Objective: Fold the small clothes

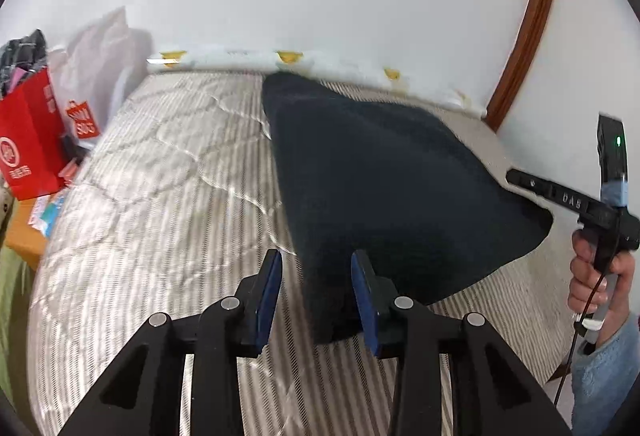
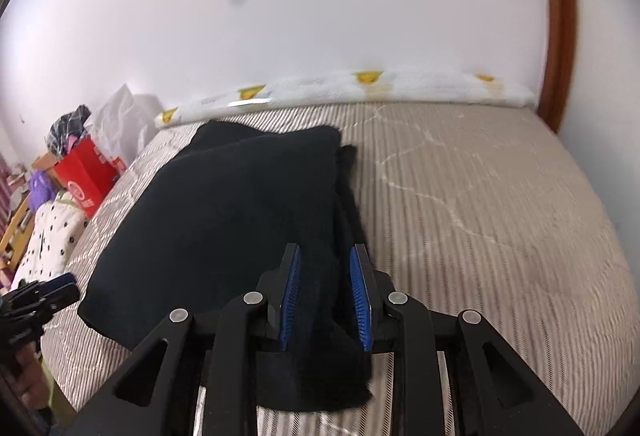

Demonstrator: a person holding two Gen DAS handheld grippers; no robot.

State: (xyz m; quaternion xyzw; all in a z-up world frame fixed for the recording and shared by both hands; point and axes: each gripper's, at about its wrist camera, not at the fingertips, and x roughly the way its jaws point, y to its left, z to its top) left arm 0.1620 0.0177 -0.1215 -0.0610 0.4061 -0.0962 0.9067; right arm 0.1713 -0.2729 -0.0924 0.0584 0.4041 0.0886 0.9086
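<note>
Two grippers, jaws parted, at the dark garment (image 2: pixel 224 220) on the bed (image 2: pixel 480 215).
Soft, limp cloth; pinch its near corners.

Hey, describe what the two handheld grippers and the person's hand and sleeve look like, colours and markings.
Both the left gripper and the right gripper are matte black with silver rivets and blue ribbed pads. The right hand is bare, in a fuzzy light-blue sleeve; a thin black cable hangs from the handle.

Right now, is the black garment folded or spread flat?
Folded: the black garment lies doubled on the bed, layered edges showing along its right side.
</note>
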